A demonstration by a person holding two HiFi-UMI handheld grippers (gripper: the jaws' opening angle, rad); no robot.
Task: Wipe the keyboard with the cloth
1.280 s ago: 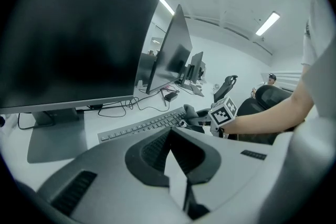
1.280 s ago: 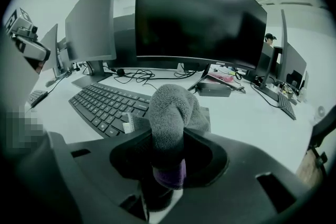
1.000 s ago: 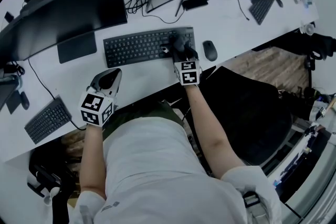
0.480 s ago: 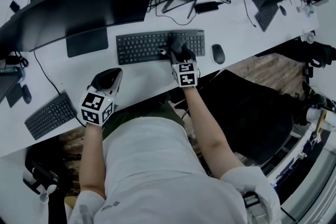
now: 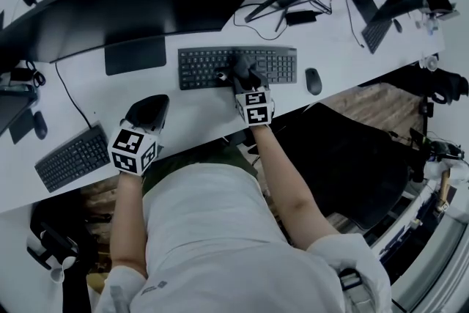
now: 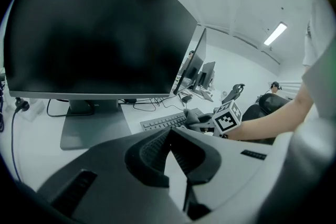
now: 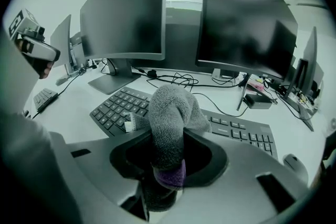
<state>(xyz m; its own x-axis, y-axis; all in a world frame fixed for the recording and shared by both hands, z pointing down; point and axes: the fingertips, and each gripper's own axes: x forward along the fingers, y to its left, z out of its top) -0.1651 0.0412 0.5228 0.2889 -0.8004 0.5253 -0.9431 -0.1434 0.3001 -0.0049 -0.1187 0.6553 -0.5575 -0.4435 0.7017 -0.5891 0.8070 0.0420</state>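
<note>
Right claw (image 5: 246,75): we record it clamped on a grey cloth (image 7: 169,113). Its jaws pinch the cloth's lower end, and the bunched upper part bulges out ahead of them. The cloth sits on the keyboard (image 5: 209,67), right of that keyboard's middle, touching the keys.

The keyboard lies flat on the white tabletop (image 5: 194,113), on the near side of a monitor stand (image 5: 135,55). A mouse (image 5: 314,80) lies just to its right, not touching it.

Left claw (image 5: 149,112): we find it by the tabletop's near edge, left of the keyboard and well apart from it. In its own view the jaw tips meet with nothing between them. We cannot tell whether it rests on the tabletop or hovers above it.

A second keyboard (image 5: 69,157) lies further left, near the edge. Dark monitors (image 5: 154,0) stand along the far side.
</note>
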